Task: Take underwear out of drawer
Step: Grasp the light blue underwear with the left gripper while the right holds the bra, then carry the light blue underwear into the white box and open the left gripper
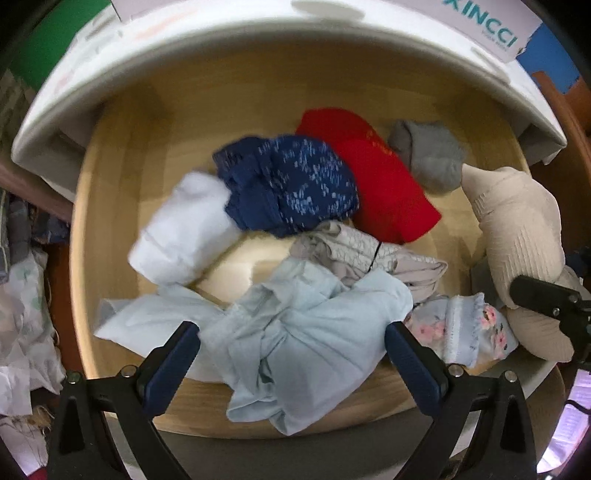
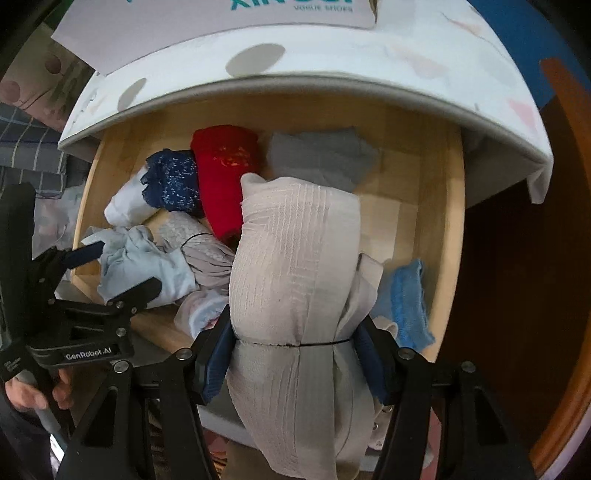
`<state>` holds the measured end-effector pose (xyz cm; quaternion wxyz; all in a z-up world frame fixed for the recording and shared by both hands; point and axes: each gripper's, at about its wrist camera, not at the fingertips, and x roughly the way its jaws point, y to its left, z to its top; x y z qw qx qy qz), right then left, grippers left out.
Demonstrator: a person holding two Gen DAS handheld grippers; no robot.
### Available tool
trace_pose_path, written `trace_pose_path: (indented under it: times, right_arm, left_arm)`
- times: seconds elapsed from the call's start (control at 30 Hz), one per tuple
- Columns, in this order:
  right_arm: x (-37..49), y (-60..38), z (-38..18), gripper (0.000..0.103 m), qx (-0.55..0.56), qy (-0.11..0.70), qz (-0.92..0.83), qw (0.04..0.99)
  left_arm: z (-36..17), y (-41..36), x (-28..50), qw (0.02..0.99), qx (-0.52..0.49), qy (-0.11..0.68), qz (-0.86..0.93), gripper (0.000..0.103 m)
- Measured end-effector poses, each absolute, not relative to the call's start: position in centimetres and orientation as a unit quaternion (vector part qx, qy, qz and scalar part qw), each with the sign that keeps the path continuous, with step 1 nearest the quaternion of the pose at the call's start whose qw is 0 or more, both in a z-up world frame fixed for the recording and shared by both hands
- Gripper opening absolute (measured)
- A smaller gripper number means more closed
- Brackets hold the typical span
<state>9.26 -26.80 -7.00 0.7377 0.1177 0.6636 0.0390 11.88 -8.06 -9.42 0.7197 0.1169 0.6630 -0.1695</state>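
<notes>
The wooden drawer (image 1: 258, 110) stands open with several folded underwear pieces inside: white (image 1: 181, 232), navy speckled (image 1: 291, 181), red (image 1: 380, 177), grey (image 1: 428, 155), and a floral one (image 1: 461, 328). My left gripper (image 1: 291, 332) points down into it, open, its fingers on either side of a crumpled light blue piece (image 1: 306, 332) without pressing it. My right gripper (image 2: 295, 347) is shut on a rolled beige ribbed underwear (image 2: 295, 258), held above the drawer (image 2: 424, 184). The beige roll (image 1: 517, 236) also shows at the right of the left wrist view. My left gripper (image 2: 118, 269) shows over the light blue piece (image 2: 144, 266).
A white cloth-covered top (image 2: 332, 66) overhangs the back of the drawer, with a printed box (image 2: 221, 22) on it. A blue towelling piece (image 2: 406, 299) lies at the drawer's right. Loose fabrics (image 1: 26, 295) pile up left of the drawer. A hand (image 2: 29, 395) grips the left handle.
</notes>
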Motion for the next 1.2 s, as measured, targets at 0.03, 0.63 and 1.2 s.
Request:
trace_pose_path:
  times: [0.03,0.63,1.2]
  right_arm:
    - [9.2,-26.8,-7.1,0.057,0.116,0.664,0.038,0.738]
    - [7.4,-27.0,-8.7,0.058,0.134,0.625,0.017,0.769]
    - [7.4,-25.5,-8.1,0.058,0.081,0.598,-0.015,0.797]
  left_arm:
    - [-9.5,-8.1,11.8,0.717,0.112,0.666,-0.173,0.103]
    - [-7.0,-7.6,10.2,0.741,0.099,0.639,-0.183,0.055]
    - [1.0,-4.4,11.1,0.796,0.06,0.574,-0.179,0.055]
